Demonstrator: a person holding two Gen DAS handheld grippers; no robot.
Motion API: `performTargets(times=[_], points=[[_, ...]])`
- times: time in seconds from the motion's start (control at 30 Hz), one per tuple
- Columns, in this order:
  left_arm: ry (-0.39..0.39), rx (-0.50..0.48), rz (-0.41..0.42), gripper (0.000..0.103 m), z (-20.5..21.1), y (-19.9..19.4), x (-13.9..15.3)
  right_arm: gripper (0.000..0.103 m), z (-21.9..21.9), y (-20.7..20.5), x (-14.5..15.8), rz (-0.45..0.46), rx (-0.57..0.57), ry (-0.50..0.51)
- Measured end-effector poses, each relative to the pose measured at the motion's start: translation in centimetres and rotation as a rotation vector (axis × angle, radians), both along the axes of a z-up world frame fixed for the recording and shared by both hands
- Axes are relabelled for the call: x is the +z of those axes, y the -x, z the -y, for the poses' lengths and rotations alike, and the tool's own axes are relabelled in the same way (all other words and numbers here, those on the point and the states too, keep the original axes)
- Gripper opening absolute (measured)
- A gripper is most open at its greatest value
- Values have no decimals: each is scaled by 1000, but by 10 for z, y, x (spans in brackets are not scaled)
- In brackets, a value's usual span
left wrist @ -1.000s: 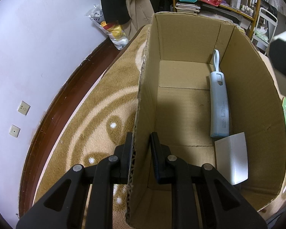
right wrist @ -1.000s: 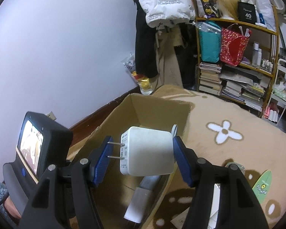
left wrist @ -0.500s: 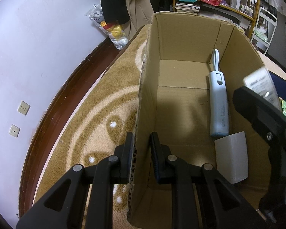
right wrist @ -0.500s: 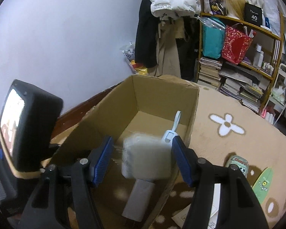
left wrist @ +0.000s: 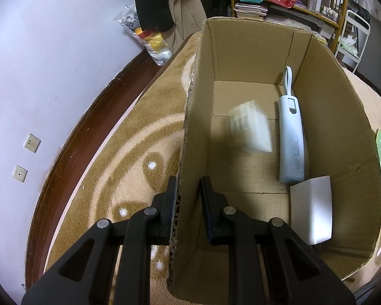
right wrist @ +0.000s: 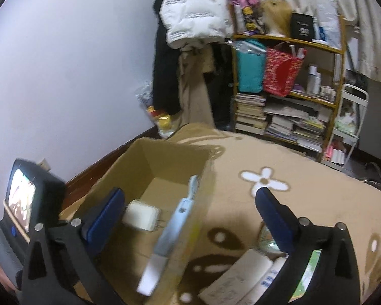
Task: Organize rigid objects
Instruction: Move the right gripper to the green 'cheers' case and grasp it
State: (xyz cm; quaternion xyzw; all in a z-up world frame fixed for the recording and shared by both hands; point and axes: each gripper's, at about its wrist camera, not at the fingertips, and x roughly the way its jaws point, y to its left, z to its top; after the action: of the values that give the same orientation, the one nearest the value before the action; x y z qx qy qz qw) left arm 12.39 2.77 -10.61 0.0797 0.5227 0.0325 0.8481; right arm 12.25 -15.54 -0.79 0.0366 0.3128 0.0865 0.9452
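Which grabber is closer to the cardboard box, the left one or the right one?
Left. The left gripper straddles the wall of the cardboard box, one finger on each side. The right gripper is open, up above the box's right edge, touching nothing.

charger in box, left of brush

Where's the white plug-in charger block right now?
In the left wrist view, the white charger block is inside the cardboard box, left of the pale blue handheld wand.

Lilac wall w/ dark skirting, tan patterned rug, cluttered wooden shelf.
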Motion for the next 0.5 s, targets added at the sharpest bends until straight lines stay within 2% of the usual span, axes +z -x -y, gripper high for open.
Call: performTargets(times=[0.23, 0.5], points=[[-4, 2, 2, 18, 3, 0, 2, 103, 33, -7, -5, 37, -118, 25], [-8, 2, 2, 18, 4, 1, 2, 103, 69, -17, -29, -13, -203, 8]])
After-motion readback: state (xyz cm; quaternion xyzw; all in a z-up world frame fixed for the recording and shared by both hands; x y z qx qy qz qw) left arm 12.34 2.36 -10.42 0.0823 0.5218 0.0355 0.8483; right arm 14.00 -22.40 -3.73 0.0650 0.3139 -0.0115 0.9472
